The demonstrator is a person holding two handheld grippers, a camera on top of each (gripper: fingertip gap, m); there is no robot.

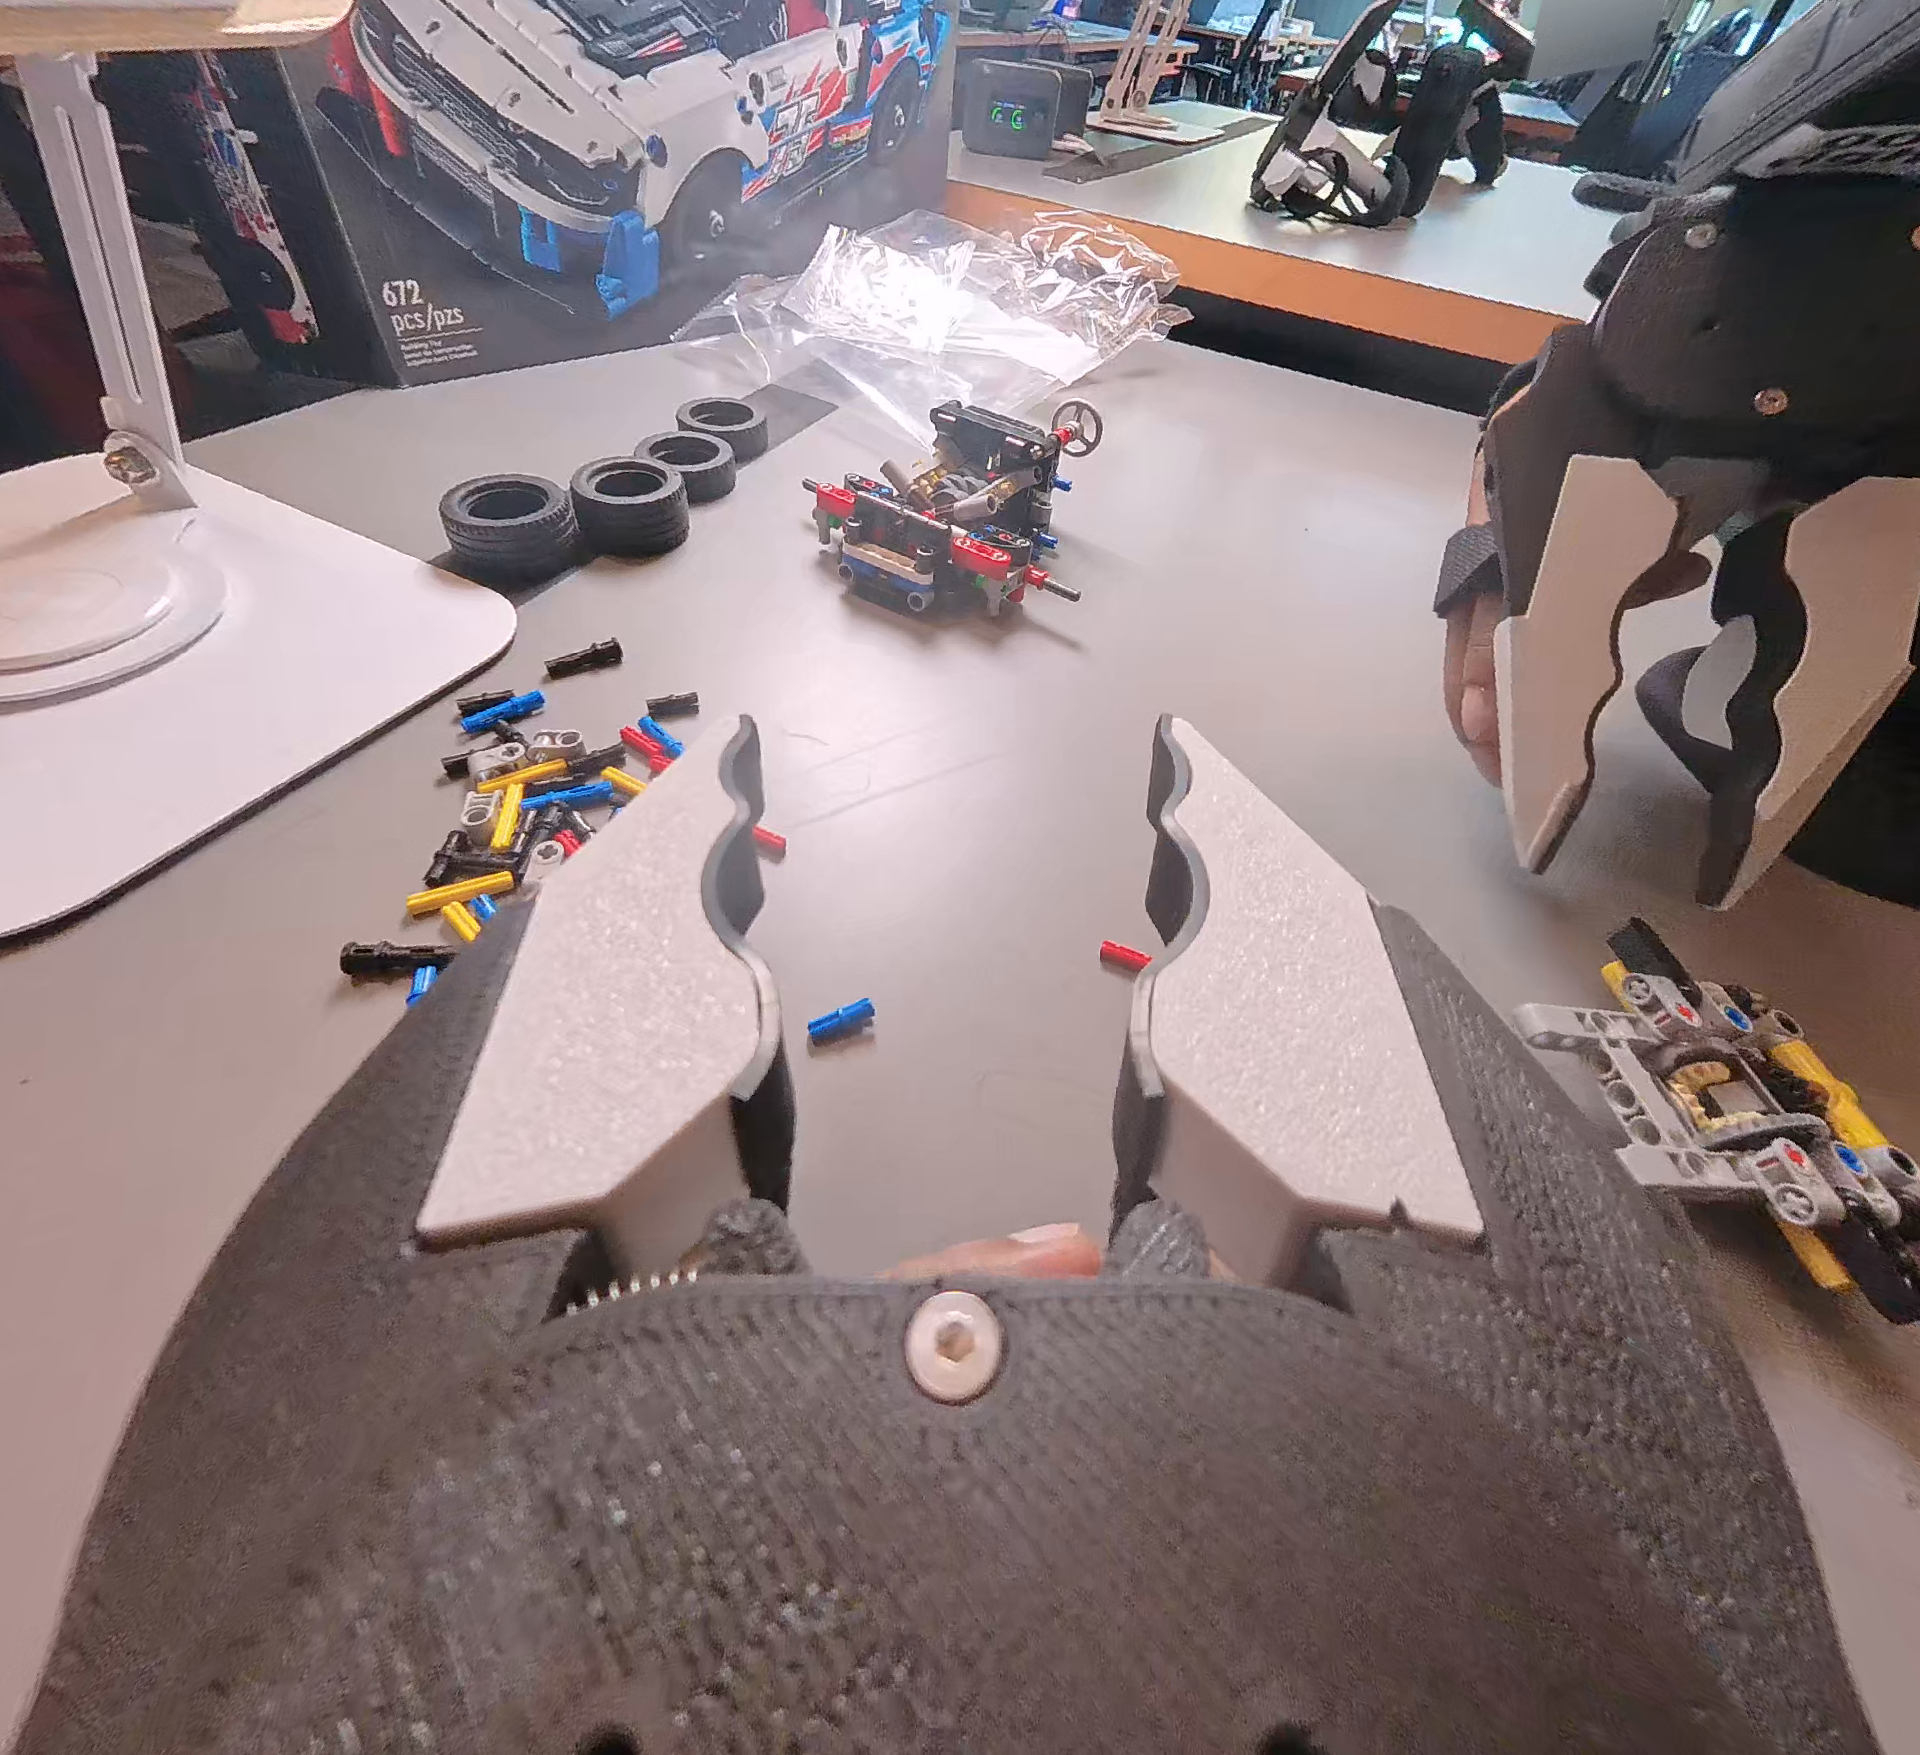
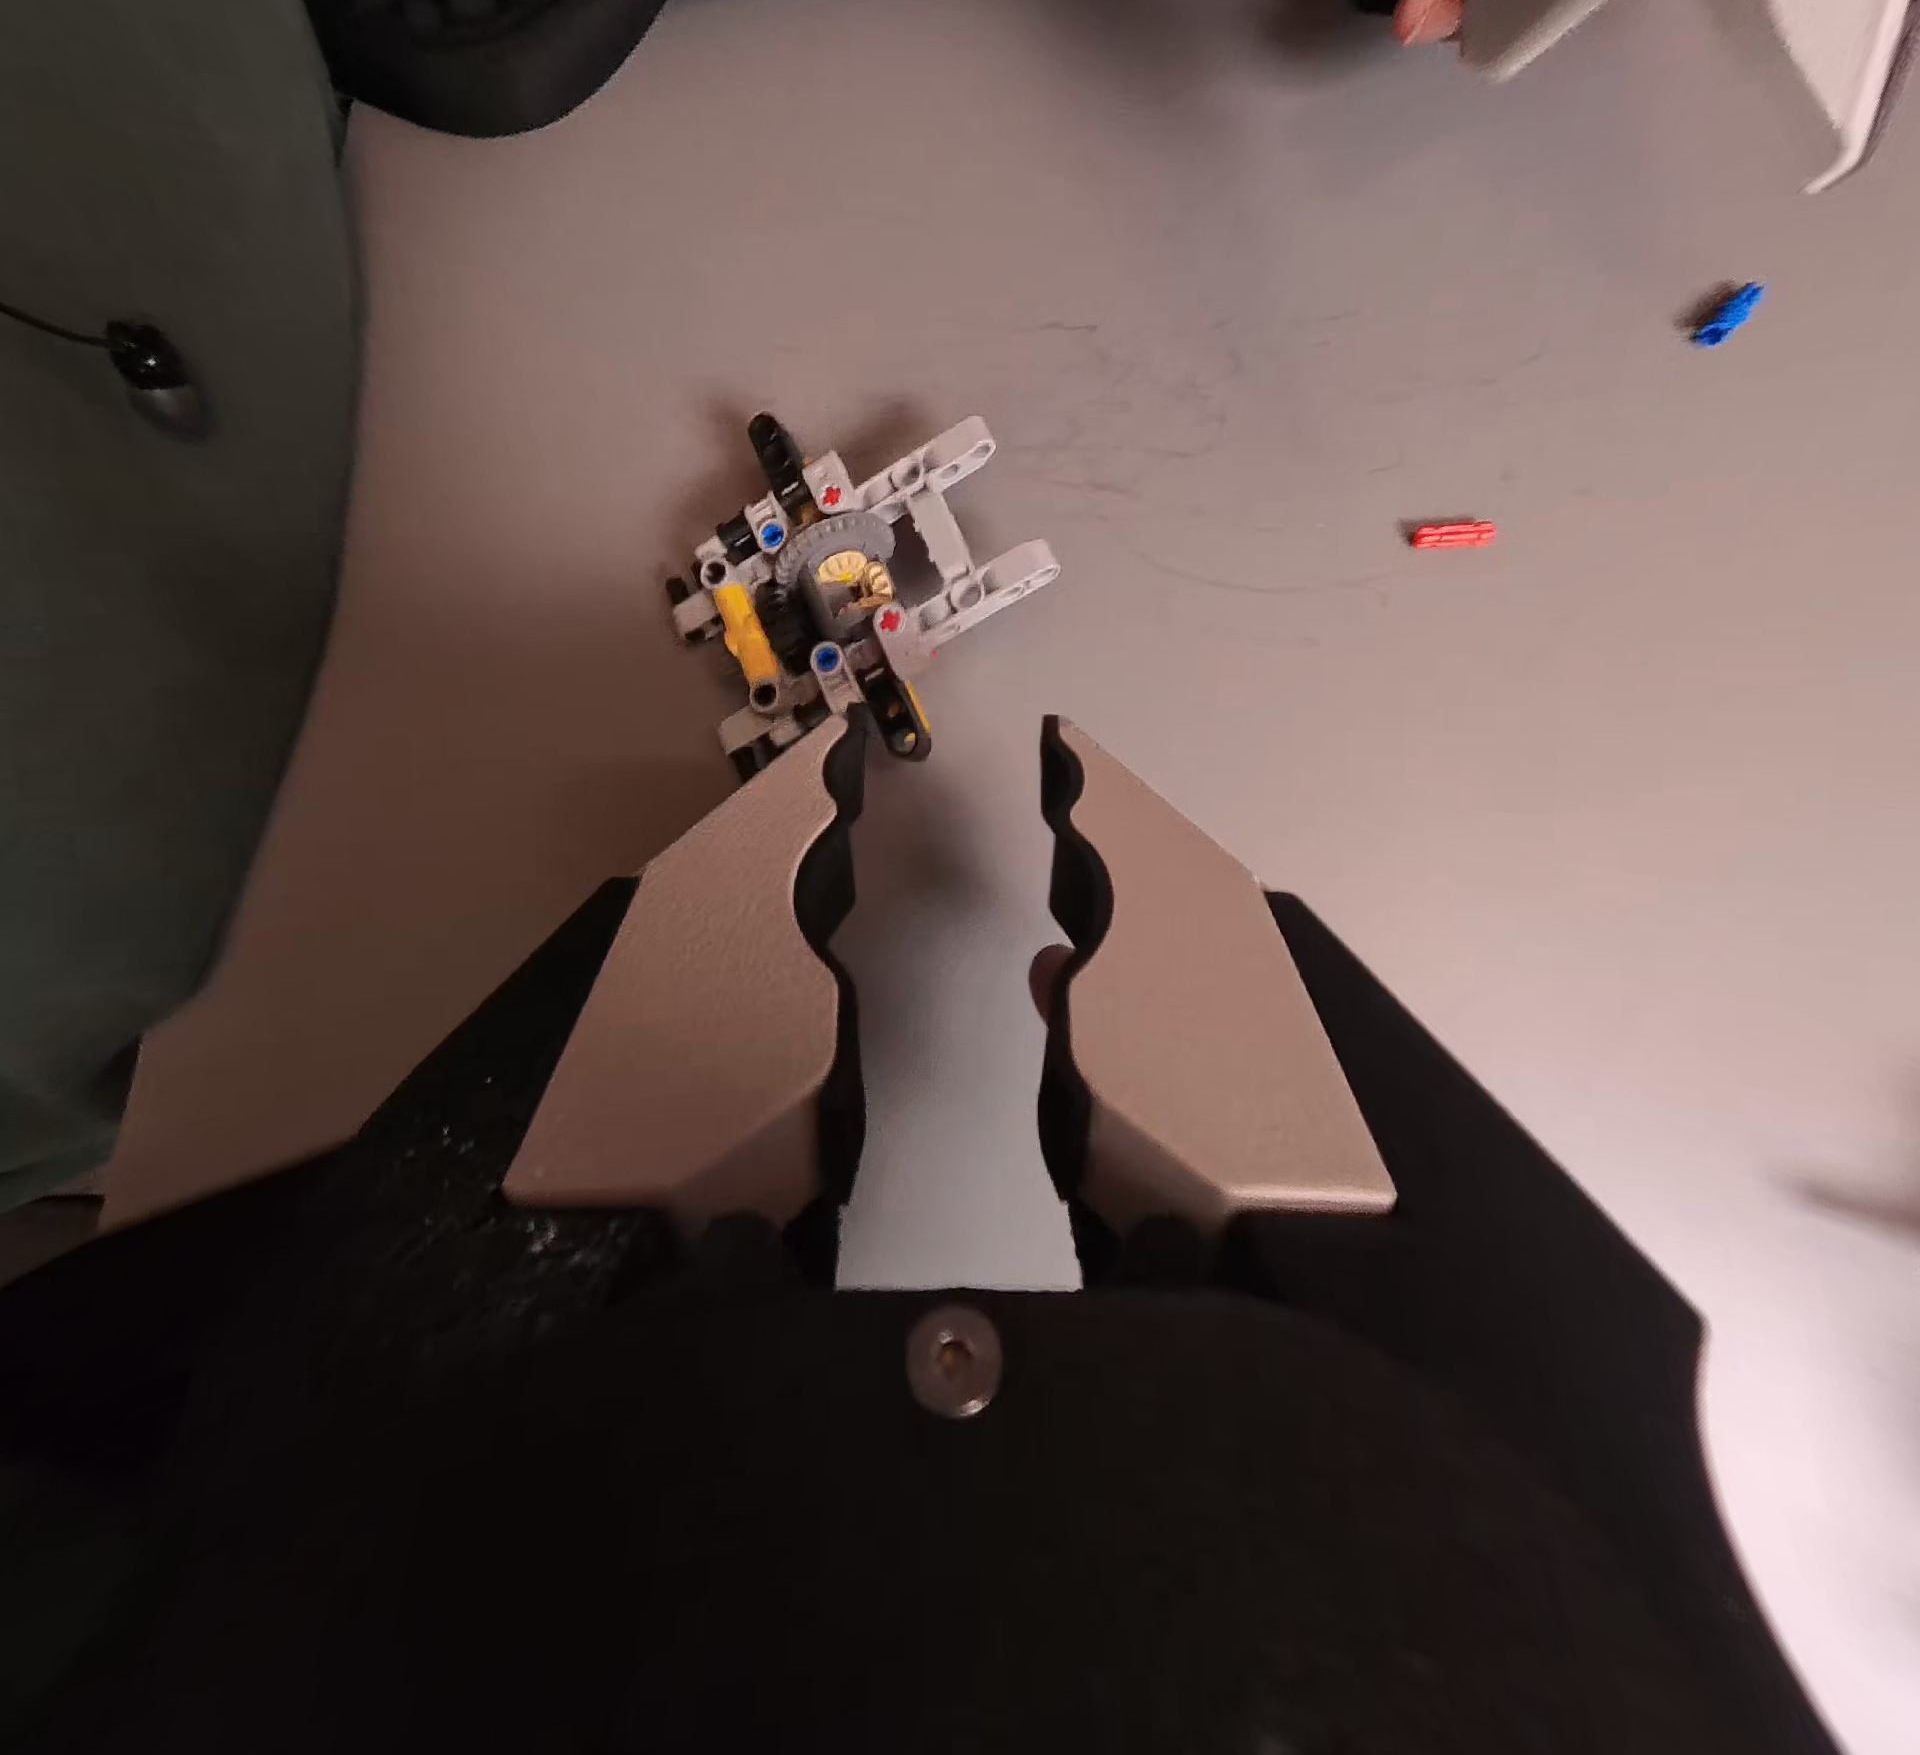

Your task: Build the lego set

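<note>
My left gripper point(image 1: 956, 739) is open and empty, low over the grey table point(image 1: 1039, 666). A blue pin point(image 1: 842, 1019) and a red pin point(image 1: 1125, 954) lie between its fingers. A grey and yellow gear assembly point(image 1: 1725, 1113) lies to its right. My right gripper point(image 2: 951, 734) is open and empty, pointing down at the table. Its left fingertip overlaps the near end of the gear assembly point(image 2: 842, 583); I cannot tell if they touch. The right gripper also shows in the left wrist view point(image 1: 1631, 864). A partly built chassis point(image 1: 951, 510) stands farther back.
A pile of loose pins point(image 1: 530, 801) lies to the left, with several tyres point(image 1: 603, 500) behind it. A white stand base point(image 1: 208, 645), the set's box point(image 1: 623, 95) and clear plastic bags point(image 1: 966, 303) line the back. A person's green garment point(image 2: 156, 458) is at the table edge. To the white stand base point(image 1: 208, 645): left tips about 20 cm, right tips about 40 cm.
</note>
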